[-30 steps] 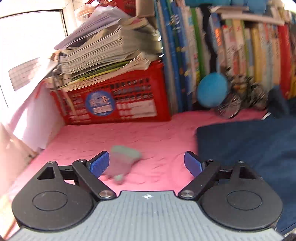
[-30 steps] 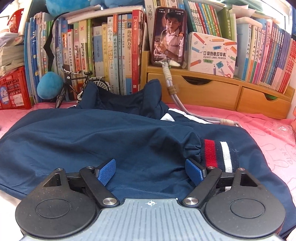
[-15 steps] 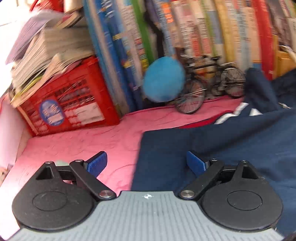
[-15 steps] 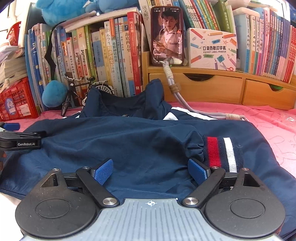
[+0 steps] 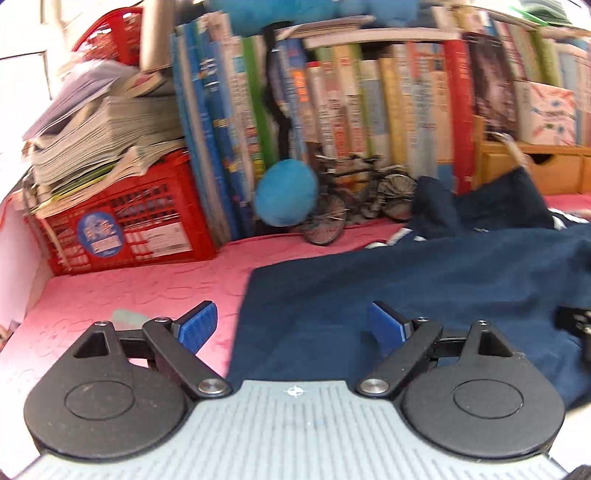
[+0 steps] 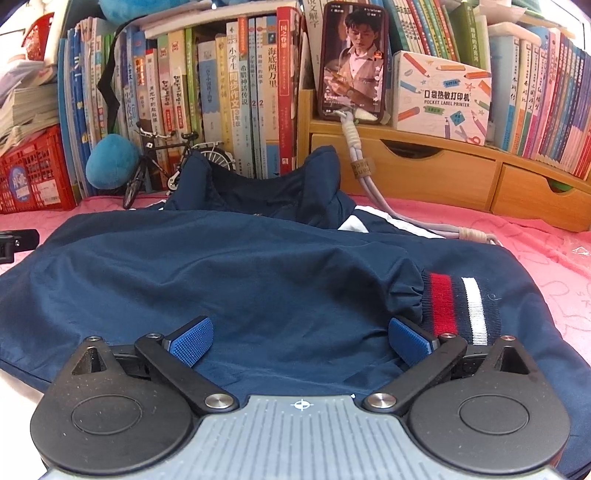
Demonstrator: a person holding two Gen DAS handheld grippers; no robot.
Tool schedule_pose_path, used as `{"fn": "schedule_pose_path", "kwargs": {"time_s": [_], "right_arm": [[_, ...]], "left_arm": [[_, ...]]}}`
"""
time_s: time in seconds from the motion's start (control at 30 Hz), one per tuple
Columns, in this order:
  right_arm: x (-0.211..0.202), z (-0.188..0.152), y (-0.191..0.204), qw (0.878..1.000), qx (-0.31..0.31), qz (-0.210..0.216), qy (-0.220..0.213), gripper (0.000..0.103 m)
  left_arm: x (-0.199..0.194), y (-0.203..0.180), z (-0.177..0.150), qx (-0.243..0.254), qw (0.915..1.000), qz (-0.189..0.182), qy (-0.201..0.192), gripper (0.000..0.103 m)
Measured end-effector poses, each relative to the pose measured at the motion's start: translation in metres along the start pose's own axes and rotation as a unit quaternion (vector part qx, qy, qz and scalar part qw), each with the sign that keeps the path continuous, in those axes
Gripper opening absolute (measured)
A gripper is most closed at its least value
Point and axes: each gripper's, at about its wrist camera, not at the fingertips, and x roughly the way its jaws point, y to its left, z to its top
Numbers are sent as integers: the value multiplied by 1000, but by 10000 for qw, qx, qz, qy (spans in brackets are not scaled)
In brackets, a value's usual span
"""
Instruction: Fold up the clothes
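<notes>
Surface: we see a pink embossed cover [image 6: 546, 258].
Back: a row of upright books [image 6: 229, 99] lines our view.
Right: a wooden drawer unit [image 6: 436, 173].
Left: a red crate [image 5: 125, 218] under stacked papers [image 5: 99, 144]; a bright white wall [image 5: 22, 29].

Each camera sits just behind my own fingers, looking forward and downward along them, close above the pink surface [image 5: 122, 291]. My left view faces the navy jacket [image 5: 406, 280] edge lying between my fingers, with the red crate [image 5: 122, 218] beyond to their left. My right view looks across the jacket [image 6: 221, 277] toward the bookshelf. Both views share the jacket, the blue plush ball [image 5: 286, 192] [image 6: 112, 160], the model bicycle [image 5: 354, 195] [image 6: 162, 162] and the books.
</notes>
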Motion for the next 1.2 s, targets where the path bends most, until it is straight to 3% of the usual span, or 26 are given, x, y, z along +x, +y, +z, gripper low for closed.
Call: {"fn": "schedule_pose_path", "kwargs": {"time_s": [0.07, 0.27, 0.4, 0.53, 0.73, 1.03, 1.2], "right_arm": [[0, 0, 1, 10000, -14, -9, 13, 103], [1, 0, 2, 10000, -45, -31, 33, 103], [1, 0, 3, 10000, -67, -35, 34, 103], [1, 0, 5, 9999, -113, -66, 20, 103], [1, 0, 4, 10000, -82, -34, 34, 103], [1, 0, 3, 10000, -75, -12, 36, 103], [1, 0, 3, 10000, -68, 11, 37, 103]], "left_arm": [[-3, -12, -7, 126, 9997, -221, 15, 92], [5, -23, -26, 280, 9992, -289, -55, 103], [14, -21, -25, 215, 9989, -354, 201, 103], [14, -27, -28, 388, 9987, -271, 210, 103], [17, -20, -30, 238, 9986, -391, 274, 103], [6, -44, -32, 936, 9954, 186, -37, 103], [7, -38, -29, 766, 9970, 76, 24, 103]]}}
